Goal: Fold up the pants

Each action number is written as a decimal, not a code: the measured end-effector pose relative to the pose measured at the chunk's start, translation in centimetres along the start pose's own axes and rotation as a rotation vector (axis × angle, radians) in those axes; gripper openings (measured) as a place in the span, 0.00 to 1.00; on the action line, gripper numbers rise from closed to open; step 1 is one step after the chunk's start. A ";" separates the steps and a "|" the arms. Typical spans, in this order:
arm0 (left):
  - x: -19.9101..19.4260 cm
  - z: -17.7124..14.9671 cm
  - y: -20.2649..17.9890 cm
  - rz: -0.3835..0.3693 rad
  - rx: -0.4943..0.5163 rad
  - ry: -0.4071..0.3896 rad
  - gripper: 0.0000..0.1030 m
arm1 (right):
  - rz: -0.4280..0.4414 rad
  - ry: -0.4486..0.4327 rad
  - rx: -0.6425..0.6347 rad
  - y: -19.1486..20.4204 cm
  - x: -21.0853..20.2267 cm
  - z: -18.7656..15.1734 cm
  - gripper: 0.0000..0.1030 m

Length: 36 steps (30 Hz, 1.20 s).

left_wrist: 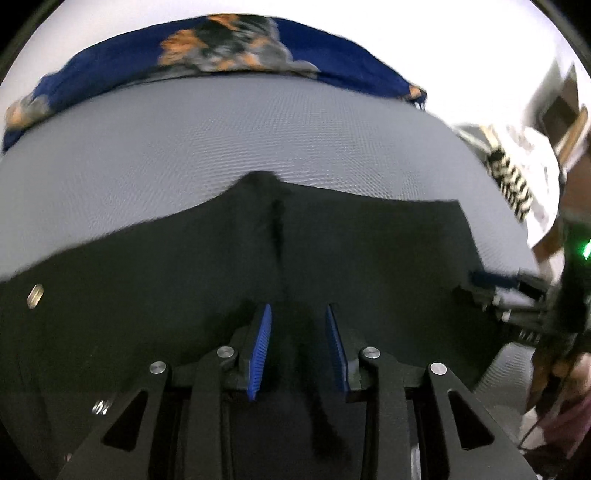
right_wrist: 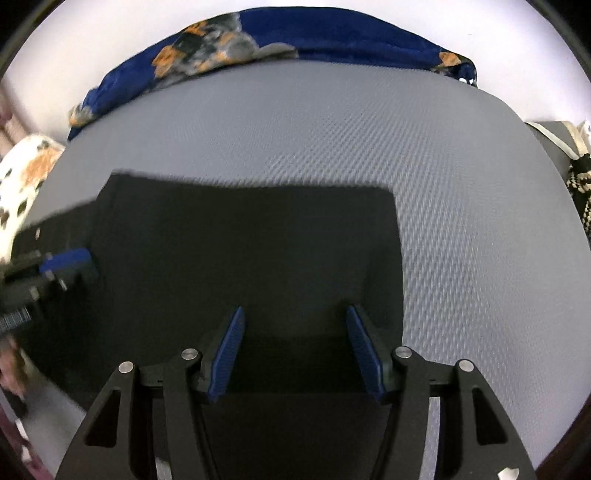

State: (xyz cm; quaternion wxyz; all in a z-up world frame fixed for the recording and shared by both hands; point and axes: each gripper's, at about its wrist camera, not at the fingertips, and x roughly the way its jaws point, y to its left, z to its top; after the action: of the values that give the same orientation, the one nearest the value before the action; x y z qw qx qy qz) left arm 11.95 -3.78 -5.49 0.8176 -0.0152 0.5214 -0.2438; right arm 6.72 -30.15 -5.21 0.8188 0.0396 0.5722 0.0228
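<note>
Blue pads of the left gripper [left_wrist: 298,314] stand apart over the pants [left_wrist: 221,258], pinching nothing; the right gripper [right_wrist: 295,317] gapes too, just inside the cloth's right edge. Black pants lie flat on the grey mat [right_wrist: 369,129], so a fold looks laid. Next, I reckon: find an edge, grip, carry over.

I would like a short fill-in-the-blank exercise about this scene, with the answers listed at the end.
1. The pants lying on the grey mat are ____ in colour.
2. The pads of the right tool are ____ in colour.
3. Along the mat's far edge lies a ____ cloth with orange patches.
4. The right tool's pads stand apart, so it is ____.

Answers: black; blue; dark blue; open
</note>
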 end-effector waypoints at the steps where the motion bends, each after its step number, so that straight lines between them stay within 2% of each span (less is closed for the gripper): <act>1: -1.0 -0.6 0.8 -0.007 -0.027 -0.012 0.32 | 0.006 0.010 -0.010 0.5 -0.4 -0.9 0.54; 6: -6.4 -3.5 4.8 0.013 -0.154 -0.105 0.36 | 0.064 0.044 -0.037 3.2 -1.0 -2.6 0.55; 12: -11.5 -7.1 9.3 0.047 -0.298 -0.201 0.37 | 0.153 0.065 -0.126 8.5 -0.6 -2.7 0.55; 18: -14.2 -11.1 14.0 0.016 -0.473 -0.239 0.38 | 0.219 0.076 -0.219 13.8 0.2 -1.7 0.58; 20: -14.8 -12.9 15.6 -0.008 -0.546 -0.257 0.38 | 0.229 0.078 -0.240 14.8 0.4 -1.5 0.62; 25: -14.6 -16.0 18.2 -0.042 -0.657 -0.253 0.38 | 0.231 0.086 -0.263 16.3 0.7 -1.4 0.75; 36: -11.0 -18.4 20.4 -0.249 -0.821 -0.262 0.39 | 0.233 0.122 -0.240 16.6 1.2 -0.9 0.79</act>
State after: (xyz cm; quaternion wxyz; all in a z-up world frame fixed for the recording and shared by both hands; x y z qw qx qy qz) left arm 0.25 22.94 -10.24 0.7675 -0.4317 0.4612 -0.1091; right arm 6.38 -13.44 -5.09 0.7732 0.0062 0.6056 0.1883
